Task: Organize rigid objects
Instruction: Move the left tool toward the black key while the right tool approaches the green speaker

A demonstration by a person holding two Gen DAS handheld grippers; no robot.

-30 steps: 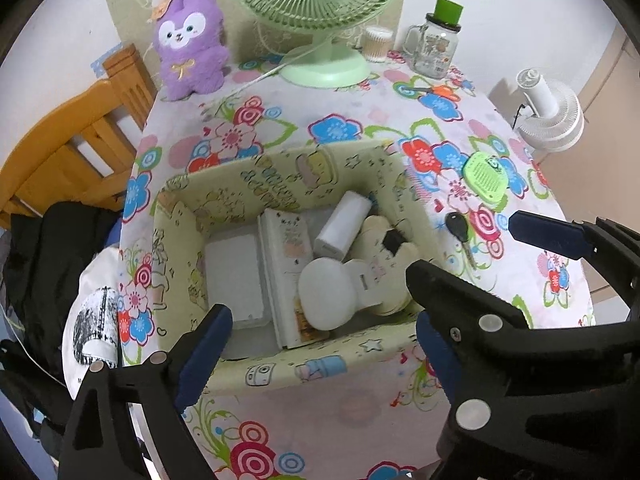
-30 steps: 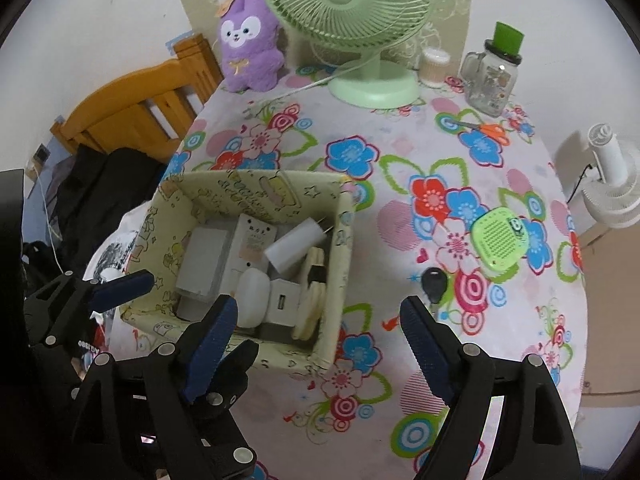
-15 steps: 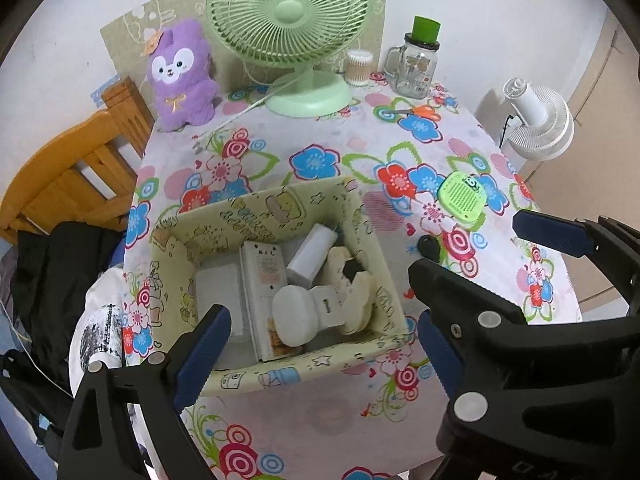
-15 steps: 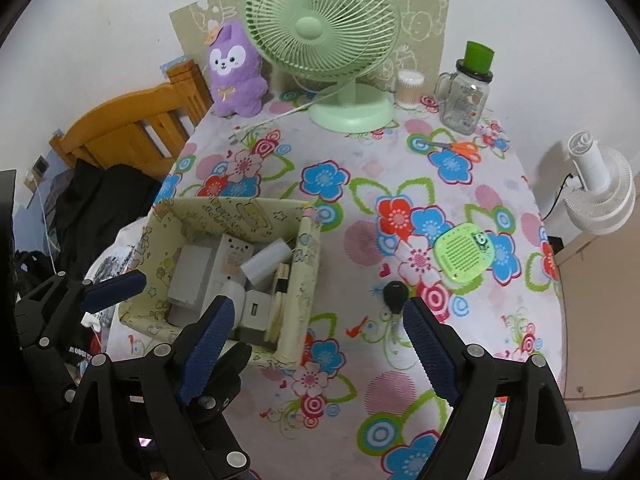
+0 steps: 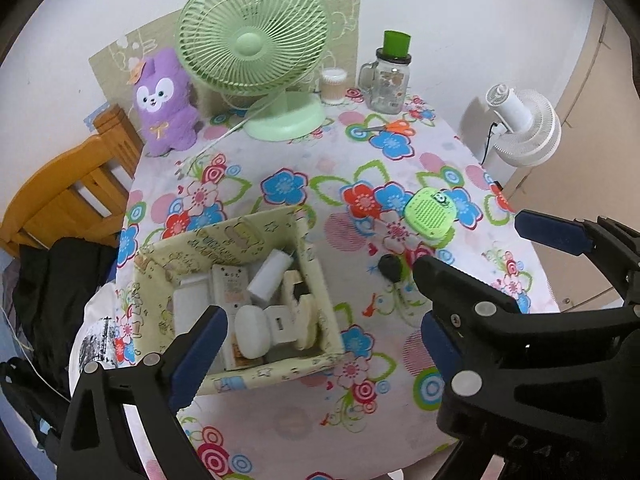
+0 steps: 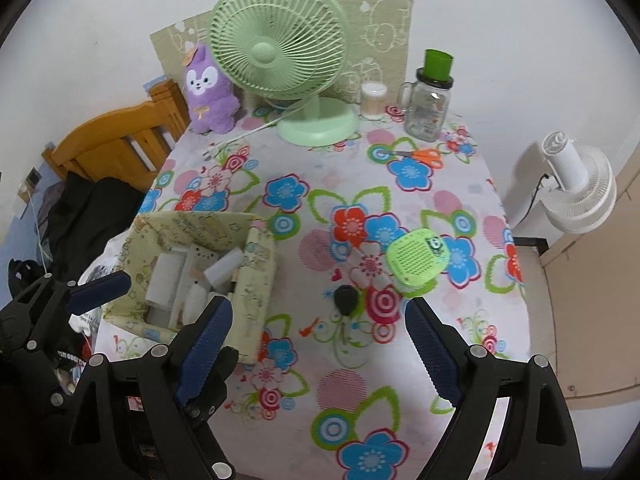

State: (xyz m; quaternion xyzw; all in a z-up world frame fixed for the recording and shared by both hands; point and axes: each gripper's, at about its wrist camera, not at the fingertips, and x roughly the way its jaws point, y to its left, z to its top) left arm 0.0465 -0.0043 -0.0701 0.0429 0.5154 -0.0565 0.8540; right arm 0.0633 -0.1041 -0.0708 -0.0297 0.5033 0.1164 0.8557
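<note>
Both claws are hanging wide apart and empty – left gripper (image 5: pixel 320 340), right gripper (image 6: pixel 318 340), jaws just been opening. The pale yellow printed fabric box (image 5: pixel 316 264) is sitting lower left, with a black car key (image 6: pixel 346 300) lying mid-frame.

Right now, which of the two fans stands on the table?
The green fan, on the flowered table beside the purple plush toy. The white fan stands off the table's right edge.

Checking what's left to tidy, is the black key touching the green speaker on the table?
Apart. In the right wrist view, flowered tablecloth shows between the black key and the green speaker.
</note>
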